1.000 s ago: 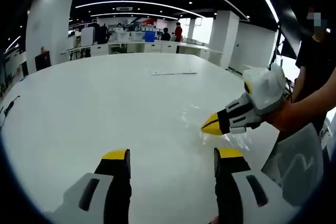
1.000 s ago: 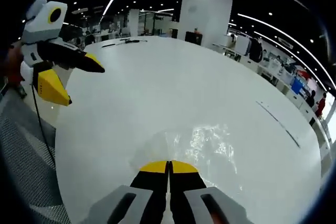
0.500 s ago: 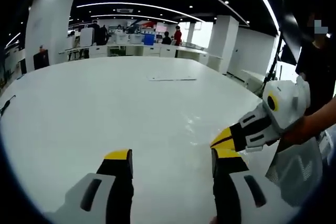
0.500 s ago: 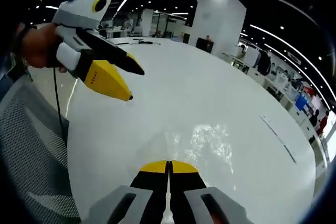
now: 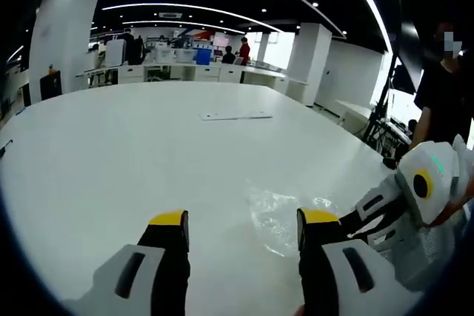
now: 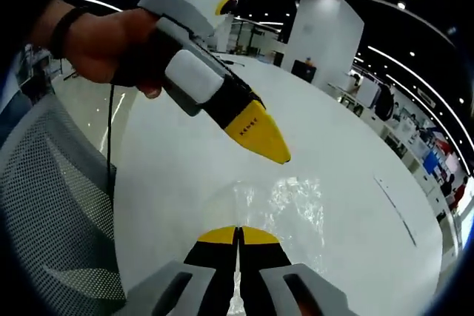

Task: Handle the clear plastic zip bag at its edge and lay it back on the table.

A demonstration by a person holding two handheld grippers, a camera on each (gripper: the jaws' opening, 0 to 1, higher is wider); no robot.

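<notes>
Clear plastic, crinkled and glinting, marks the zip bag lying on the white counter, just beyond the right jaw of the left claw. That claw's two yellow-tipped jaws stand wide apart with nothing between them. At the right of the left gripper view the right claw comes in low over the counter, its white body held in a hand; its tips are hidden behind the left claw's right jaw, at the near right edge of the bag. Far across the counter lies a thin flat strip, well apart from the bag. A person in dark clothes stands at the far right.

In the right gripper view the right claw has its jaws pressed together, their yellow tips touching, right at the near edge of the bag, which spreads out ahead of them on the counter; whether plastic is pinched between them I cannot tell. The left claw, gripped by a hand, reaches in from the upper left, its yellow tip above the bag. A grey mesh chair back sits at the near left.
</notes>
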